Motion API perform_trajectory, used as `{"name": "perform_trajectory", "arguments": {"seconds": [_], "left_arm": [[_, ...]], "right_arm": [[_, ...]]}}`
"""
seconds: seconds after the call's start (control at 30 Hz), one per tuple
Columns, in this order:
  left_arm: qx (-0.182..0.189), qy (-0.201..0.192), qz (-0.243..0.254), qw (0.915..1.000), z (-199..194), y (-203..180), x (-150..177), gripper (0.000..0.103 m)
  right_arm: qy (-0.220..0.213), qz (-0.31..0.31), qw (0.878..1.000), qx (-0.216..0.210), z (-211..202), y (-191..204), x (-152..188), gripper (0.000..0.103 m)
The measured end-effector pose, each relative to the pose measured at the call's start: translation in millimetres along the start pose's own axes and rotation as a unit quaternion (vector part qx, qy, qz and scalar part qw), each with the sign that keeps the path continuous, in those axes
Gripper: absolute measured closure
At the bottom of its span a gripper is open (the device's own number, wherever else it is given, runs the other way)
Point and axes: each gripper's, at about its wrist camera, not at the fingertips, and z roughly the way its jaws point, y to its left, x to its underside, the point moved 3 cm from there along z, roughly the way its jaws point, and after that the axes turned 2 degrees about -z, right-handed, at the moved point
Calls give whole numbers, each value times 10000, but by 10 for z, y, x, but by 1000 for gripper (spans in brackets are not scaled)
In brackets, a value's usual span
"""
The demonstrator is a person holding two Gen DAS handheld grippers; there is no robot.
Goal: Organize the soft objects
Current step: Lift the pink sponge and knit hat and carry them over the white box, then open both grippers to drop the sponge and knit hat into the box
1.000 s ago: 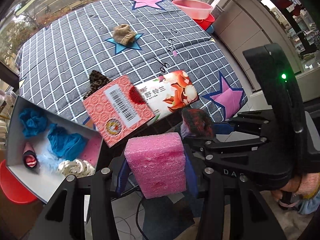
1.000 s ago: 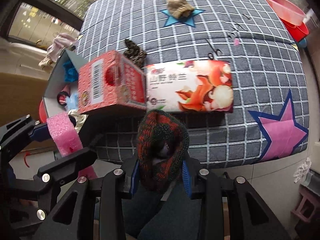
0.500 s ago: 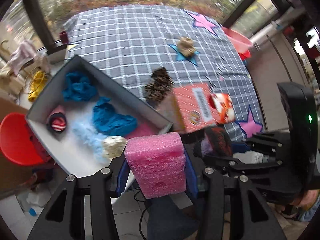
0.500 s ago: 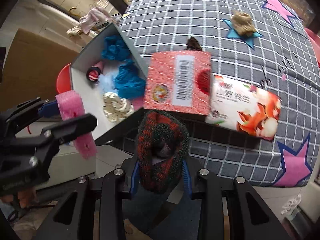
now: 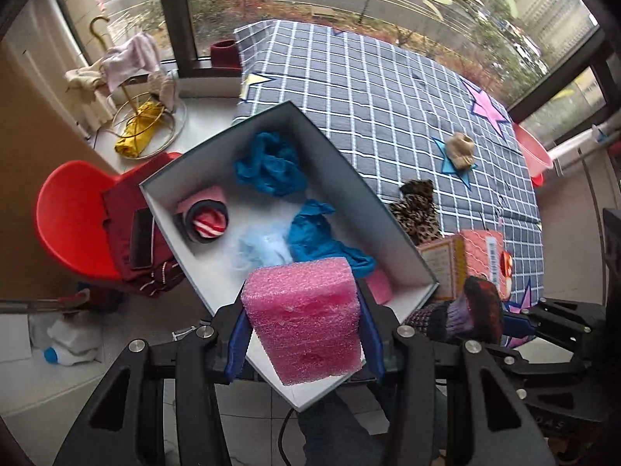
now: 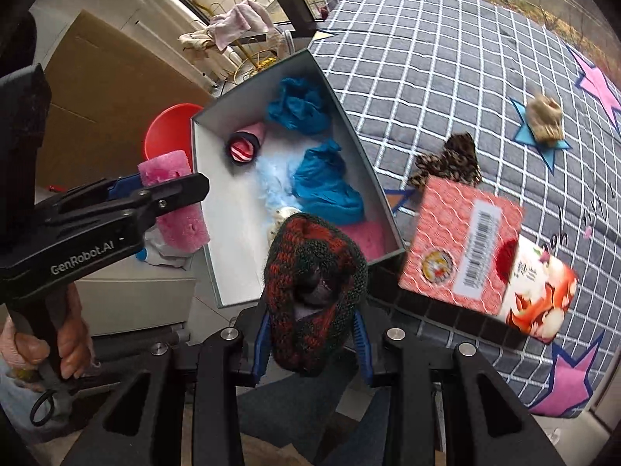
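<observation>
My left gripper is shut on a pink foam sponge and holds it over the near corner of the open grey box. In the right wrist view the sponge hangs left of the box. My right gripper is shut on a red and green knitted hat, just before the box's near edge. The box holds blue cloths, a rolled striped sock, pale blue fluff and a pink sponge. A leopard cloth and a tan sock lie on the checked table.
A red carton and a fox-print packet lie at the table's near edge, right of the box. A red chair with dark clothes stands left of the box. A pink basin is at the far right.
Both grippers have swung left, from the cartons toward the box. The pink sponge now hangs over the box's near corner. The hat has come up to the box's edge.
</observation>
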Motion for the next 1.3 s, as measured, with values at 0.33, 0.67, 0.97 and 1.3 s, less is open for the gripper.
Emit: {"name": "perform_trajectory", "arguments": {"seconds": [0.33,0.67,0.97,1.3], "left_arm": [[-252,-92,-388,9989,66,258,-138,51],[-409,-31,-636,9971,225,349,-233,51],[-478,88,-721,9962,365,387,-281,51],[-432,137,-681,9966,426,386,-336,51]], "right_arm": [[-84,-82,9999,59,99,153,-414,66],[-8,-111,9998,152,241,245,-727,66],[145,-147,9995,227,393,243,-802,66],[223,-125,9994,231,479,226,-841,66]]}}
